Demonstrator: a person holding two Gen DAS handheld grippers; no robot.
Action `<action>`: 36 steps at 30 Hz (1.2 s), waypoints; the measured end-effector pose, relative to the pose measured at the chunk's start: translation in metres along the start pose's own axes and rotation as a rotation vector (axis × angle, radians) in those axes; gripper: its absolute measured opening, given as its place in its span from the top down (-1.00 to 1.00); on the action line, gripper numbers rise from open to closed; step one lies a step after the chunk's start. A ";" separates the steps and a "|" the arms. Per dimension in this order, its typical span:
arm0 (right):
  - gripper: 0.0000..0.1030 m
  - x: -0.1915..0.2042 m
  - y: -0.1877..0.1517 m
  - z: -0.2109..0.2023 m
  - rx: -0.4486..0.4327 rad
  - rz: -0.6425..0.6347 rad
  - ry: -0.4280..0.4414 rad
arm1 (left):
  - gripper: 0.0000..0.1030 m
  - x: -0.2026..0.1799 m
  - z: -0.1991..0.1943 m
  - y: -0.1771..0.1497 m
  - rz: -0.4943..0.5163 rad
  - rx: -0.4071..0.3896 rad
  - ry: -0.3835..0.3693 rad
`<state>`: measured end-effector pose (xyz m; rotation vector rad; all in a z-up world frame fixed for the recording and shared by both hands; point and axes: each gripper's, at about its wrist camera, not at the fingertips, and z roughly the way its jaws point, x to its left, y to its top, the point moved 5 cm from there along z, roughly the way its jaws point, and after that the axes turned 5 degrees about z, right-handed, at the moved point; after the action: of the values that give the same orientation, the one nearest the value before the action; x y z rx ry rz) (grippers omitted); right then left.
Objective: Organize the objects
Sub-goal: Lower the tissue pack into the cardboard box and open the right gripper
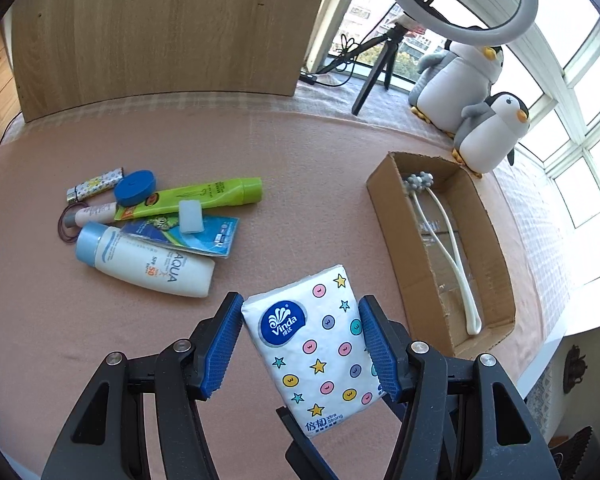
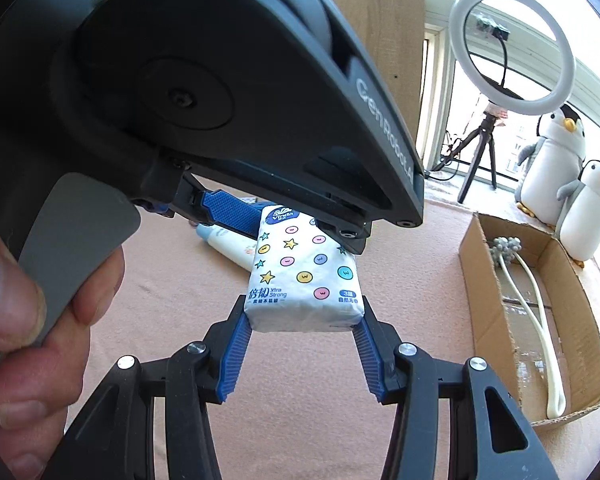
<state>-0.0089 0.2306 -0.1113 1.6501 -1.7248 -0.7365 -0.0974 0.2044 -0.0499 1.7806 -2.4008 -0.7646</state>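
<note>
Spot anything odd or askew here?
Yes: the tissue pack is gripped by both grippers at once, left and right, at opposite ends. The box edges look torn.

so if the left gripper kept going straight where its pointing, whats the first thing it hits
Probably the pink cloth of the table, past the tissue pack the left gripper holds. The sunscreen bottle and cardboard box lie to either side, though depth is unclear.

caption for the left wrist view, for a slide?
Left gripper clamps a patterned tissue pack above the pink tabletop, toiletries piled left, cardboard box on the right.
</note>
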 end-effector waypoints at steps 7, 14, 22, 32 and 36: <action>0.12 -0.072 -0.006 -0.021 -0.007 0.079 -0.076 | -0.23 -0.092 0.030 0.017 0.098 0.032 -0.033; 0.12 -0.148 -0.020 -0.042 0.000 0.150 -0.137 | -0.23 -0.176 0.065 0.027 0.176 0.069 -0.059; 0.11 -0.192 -0.025 -0.051 -0.002 0.197 -0.157 | -0.23 -0.211 0.083 0.037 0.208 0.085 -0.058; -0.01 -0.195 -0.023 -0.055 -0.019 0.203 -0.224 | -0.59 -0.175 0.076 0.044 0.157 0.068 0.004; -0.01 -0.193 -0.020 -0.046 -0.004 0.212 -0.201 | -0.60 -0.164 0.071 0.040 0.147 0.064 -0.004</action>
<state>0.0422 0.4233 -0.1092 1.4014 -2.0005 -0.8245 -0.1020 0.3871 -0.0554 1.6013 -2.5515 -0.6834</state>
